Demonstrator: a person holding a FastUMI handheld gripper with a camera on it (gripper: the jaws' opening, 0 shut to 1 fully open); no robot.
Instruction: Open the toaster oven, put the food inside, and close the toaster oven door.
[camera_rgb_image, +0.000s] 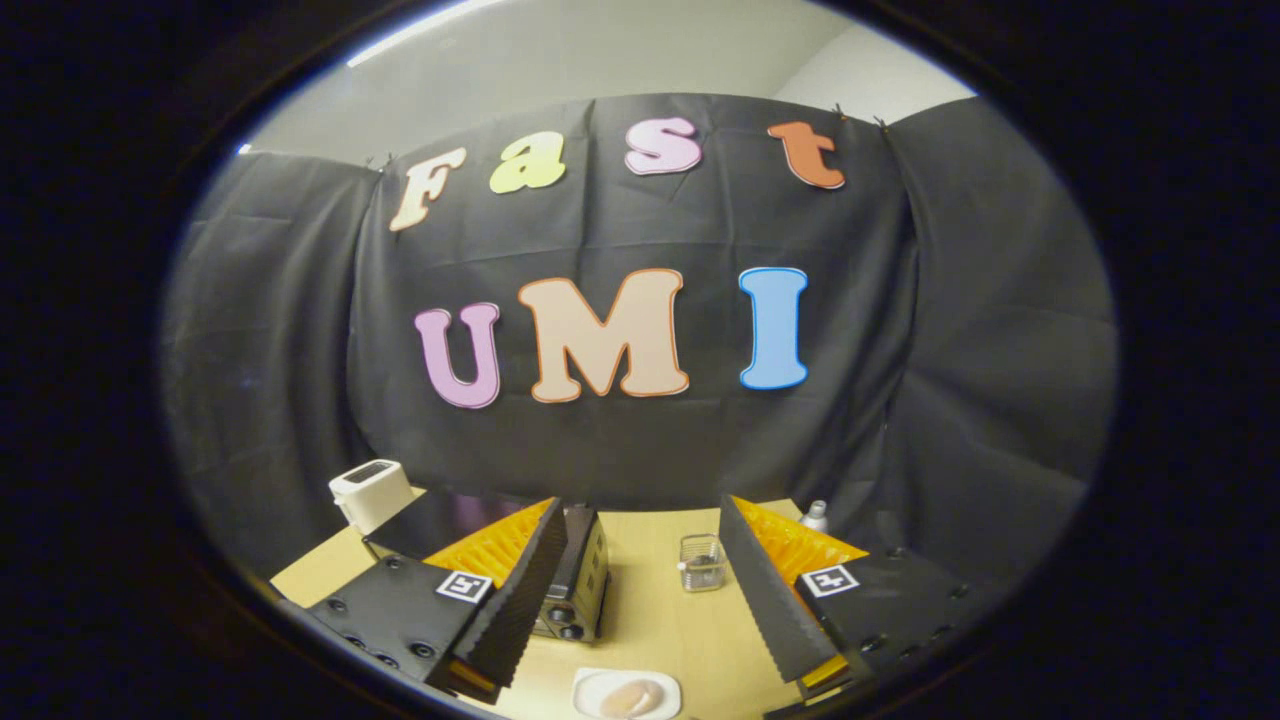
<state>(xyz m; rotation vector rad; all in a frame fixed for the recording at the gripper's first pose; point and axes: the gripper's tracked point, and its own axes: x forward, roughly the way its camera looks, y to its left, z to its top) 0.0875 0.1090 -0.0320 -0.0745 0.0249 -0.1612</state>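
We are just starting out, we think. The oven (578, 590) is sitting on the table (650, 620), and our left finger is hiding most of it, so we are seeing only its right end with the knobs low down. We cannot tell if its door is shut or open, because the front is hidden. Opening the door looks like the first job, and it does not look done yet.

Our gripper (640, 590) is hanging up in the air above the table. Its fingers are spread wide apart and are holding nothing.

The food (630, 699) is lying on a small white plate (590, 684), close to us, between the fingers and a bit below them. It is pale and pinkish, soft-looking and a bit lumpy, maybe a piece of raw meat. It looks like it could be slippery, so we are guessing it needs a gentle squeeze later.

For the next move, we are guessing we need to go down and to the left, to get in front of the oven and find the door handle. Then we pull the door open.

A clear little cup (702, 562) is standing past the fingers. A white toaster (370, 492) is standing at the back left, and a small bottle (815, 516) at the back right.
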